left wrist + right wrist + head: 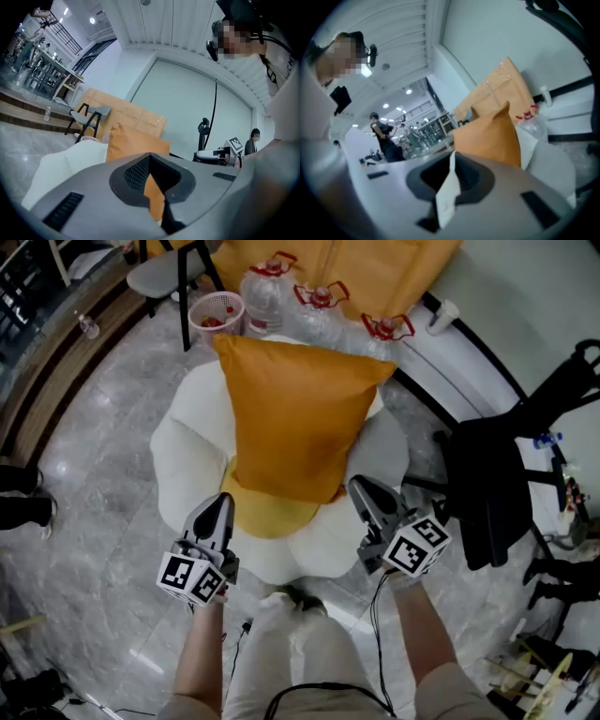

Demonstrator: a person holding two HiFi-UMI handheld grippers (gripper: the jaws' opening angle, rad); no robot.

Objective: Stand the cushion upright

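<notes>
The orange cushion (295, 413) stands upright on a white flower-shaped floor seat (187, 456), its lower edge on the seat's yellow centre (267, 512). My left gripper (223, 501) hovers at the seat's near left edge, short of the cushion, jaws shut and empty. At the near right edge my right gripper (361, 486) also has its jaws together, apart from the cushion, with nothing held. The left gripper view shows the cushion (133, 143) beyond the shut left gripper (154, 190). In the right gripper view the cushion (492, 138) rises beyond the right gripper (447, 187).
Large water bottles (319, 306) and a pink bin (216, 315) stand behind the seat. A black office chair (497, 484) is close on the right and a grey chair (169, 268) at the far left. People stand in the background. My legs are below.
</notes>
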